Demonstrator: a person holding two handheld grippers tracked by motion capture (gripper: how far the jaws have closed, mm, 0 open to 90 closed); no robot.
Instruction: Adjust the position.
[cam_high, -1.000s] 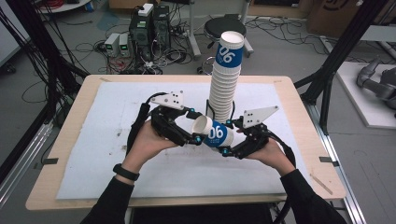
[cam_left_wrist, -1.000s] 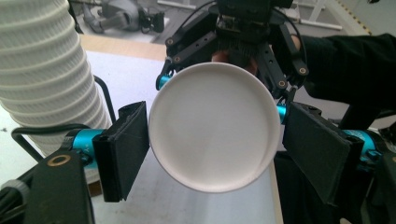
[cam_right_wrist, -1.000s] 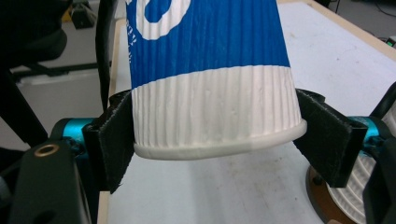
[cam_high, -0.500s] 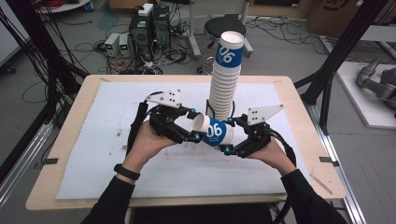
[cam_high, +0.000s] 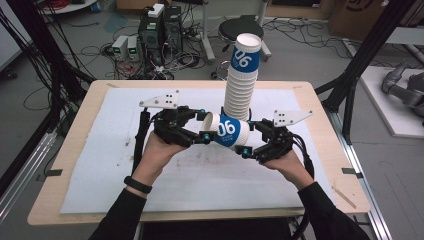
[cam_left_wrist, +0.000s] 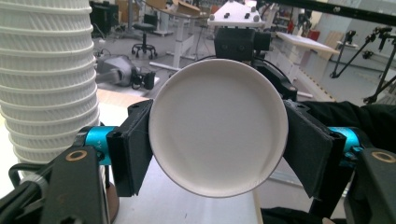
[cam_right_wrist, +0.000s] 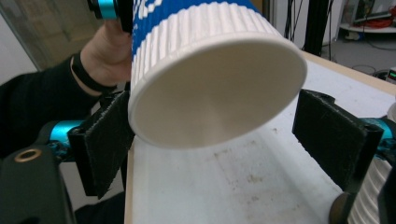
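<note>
We see 1 paper cup lying sideways in the air above the table, just in front of the cup stack. The left gripper clamps its narrow end. The right gripper has just opened wide around the rim.
</note>
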